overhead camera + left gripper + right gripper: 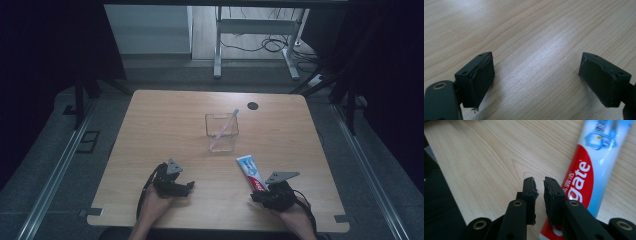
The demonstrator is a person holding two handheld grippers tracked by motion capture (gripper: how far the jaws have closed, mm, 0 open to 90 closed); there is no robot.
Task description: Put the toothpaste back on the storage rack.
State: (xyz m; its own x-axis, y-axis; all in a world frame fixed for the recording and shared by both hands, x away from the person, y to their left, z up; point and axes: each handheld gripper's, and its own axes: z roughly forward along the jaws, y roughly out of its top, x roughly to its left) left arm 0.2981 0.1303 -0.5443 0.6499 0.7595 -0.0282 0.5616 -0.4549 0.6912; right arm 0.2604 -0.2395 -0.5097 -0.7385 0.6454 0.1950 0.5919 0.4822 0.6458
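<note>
Toothpaste tube point(251, 172) lies flat on the surface point(165, 125), lower right of centre in the high view, long axis running up-left to down-right, w/ its lower end right at the right tool point(261, 196). In the right gripper view it fills the right side of the frame, red band and white lettering beside the jaws.

Handling, as a judgement: light, soft-walled, glossy plastic, so prob. slippery and it'll dent or squeeze if pinched hard mid-body. Not fragile. Best hold looks like across the narrow width, near the stiffer end (cap or crimp); can't tell from these frames which end is which. Flat on the wood means the jaws need to straddle it low, close to the surface.

Right tool: jaws drawn together, only a thin slit between the pads, nothing in it. The tube sits just beside the right-hand jaw, partly under it in the right gripper view; touching or not, can't tell. Would have to spread wide before it can take the tube.

Left tool point(536, 75): jaws wide apart, bare wood between, holding nothing; lower left of centre in the high view, well apart from the tube.

Clear cup point(221, 132) w/ a toothbrush point(226, 126) leaning in it stands mid-surface, above the tube.
</note>
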